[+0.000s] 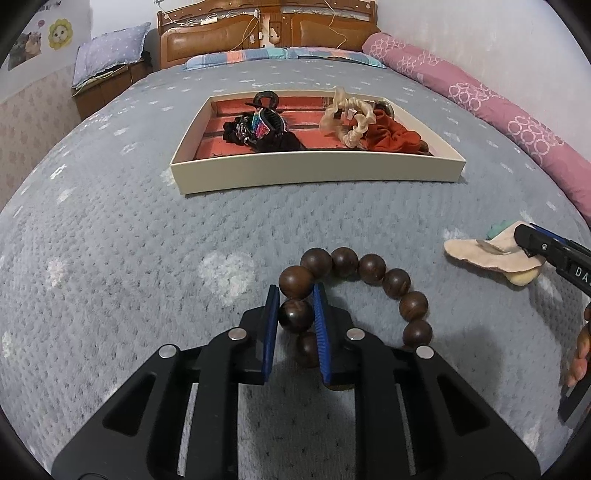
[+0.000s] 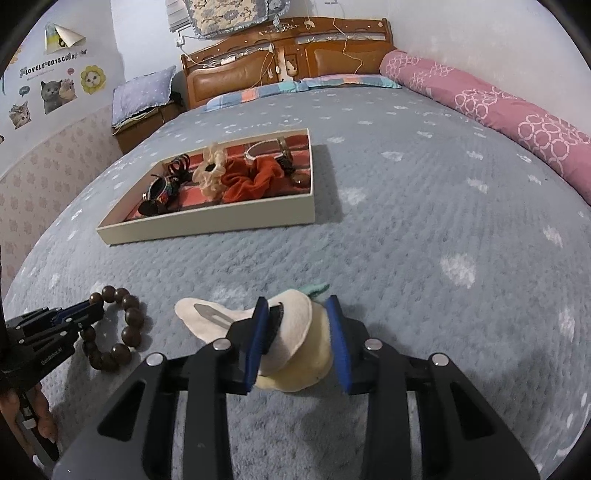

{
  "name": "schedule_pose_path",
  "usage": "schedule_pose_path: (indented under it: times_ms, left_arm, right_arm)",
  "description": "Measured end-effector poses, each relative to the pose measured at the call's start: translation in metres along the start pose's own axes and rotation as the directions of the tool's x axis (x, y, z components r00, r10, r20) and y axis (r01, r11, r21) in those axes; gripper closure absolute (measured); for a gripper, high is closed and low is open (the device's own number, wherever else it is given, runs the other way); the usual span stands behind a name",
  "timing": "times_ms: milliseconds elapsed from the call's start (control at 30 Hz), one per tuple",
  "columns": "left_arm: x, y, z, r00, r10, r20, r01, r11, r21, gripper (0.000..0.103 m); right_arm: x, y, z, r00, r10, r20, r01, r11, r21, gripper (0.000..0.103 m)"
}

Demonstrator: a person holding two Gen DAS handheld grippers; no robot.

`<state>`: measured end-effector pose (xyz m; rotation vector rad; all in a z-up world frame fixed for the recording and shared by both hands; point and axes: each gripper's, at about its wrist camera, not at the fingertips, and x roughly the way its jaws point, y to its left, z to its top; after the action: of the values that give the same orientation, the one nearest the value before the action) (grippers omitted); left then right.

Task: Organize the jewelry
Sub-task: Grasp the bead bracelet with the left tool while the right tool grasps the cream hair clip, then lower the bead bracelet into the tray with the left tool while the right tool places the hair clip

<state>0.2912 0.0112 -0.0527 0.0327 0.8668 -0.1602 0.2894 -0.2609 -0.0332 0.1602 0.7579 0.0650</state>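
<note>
A bracelet of dark brown wooden beads (image 1: 396,280) lies on the grey-blue bedspread. My left gripper (image 1: 295,292) is shut on one of its beads, with a blue pad on each side. To the right lies a cream felt hair clip (image 2: 291,325) with a metal snap and a green bit. My right gripper (image 2: 297,302) is shut on its thick end. The left wrist view shows that clip (image 1: 480,253) with the right gripper (image 1: 526,240) on it. The right wrist view shows the bracelet (image 2: 133,317) and the left gripper (image 2: 94,308). Further back stands a cream tray (image 1: 317,173) with a red lining.
The tray (image 2: 207,221) holds black hair clips, a colourful clip, a cream scrunchie (image 1: 345,118) and a rust-red scrunchie (image 1: 388,134). A pink bolster (image 1: 498,107) runs along the bed's right side. The wooden headboard (image 1: 266,33) and pillows are at the back. A person's hand (image 2: 40,410) holds the left gripper.
</note>
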Motion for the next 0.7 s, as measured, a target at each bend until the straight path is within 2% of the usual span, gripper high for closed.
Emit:
schedule_pose_path:
  times_ms: [300, 367, 400, 500, 700]
  left_arm:
    - [-0.011, -0.007, 0.030, 0.996, -0.035, 0.076, 0.033, 0.999, 0.017, 0.086]
    - [-0.018, -0.012, 0.041, 0.994, -0.044, 0.097, 0.041, 0.999, 0.033, 0.086]
    - [-0.021, -0.014, 0.047, 0.993, -0.050, 0.109, 0.046, 0.998, 0.039, 0.086]
    - [-0.031, -0.018, 0.063, 0.987, -0.062, 0.148, 0.054, 0.997, 0.057, 0.086]
    - [-0.037, -0.019, 0.084, 0.980, -0.066, 0.188, 0.054, 0.996, 0.068, 0.086]
  right_arm:
    - [-0.001, -0.004, 0.022, 1.000, -0.011, 0.025, 0.011, 1.000, 0.004, 0.071]
    - [-0.002, -0.004, 0.033, 0.999, -0.010, 0.037, 0.010, 1.000, 0.006, 0.084]
    - [-0.002, -0.004, 0.039, 0.999, -0.013, 0.044, 0.013, 1.000, 0.007, 0.086]
    - [0.005, -0.002, 0.054, 0.999, -0.022, 0.047, 0.023, 1.000, -0.012, 0.086]
    - [0.018, -0.006, 0.062, 0.999, -0.014, 0.044, 0.014, 1.000, -0.006, 0.090]
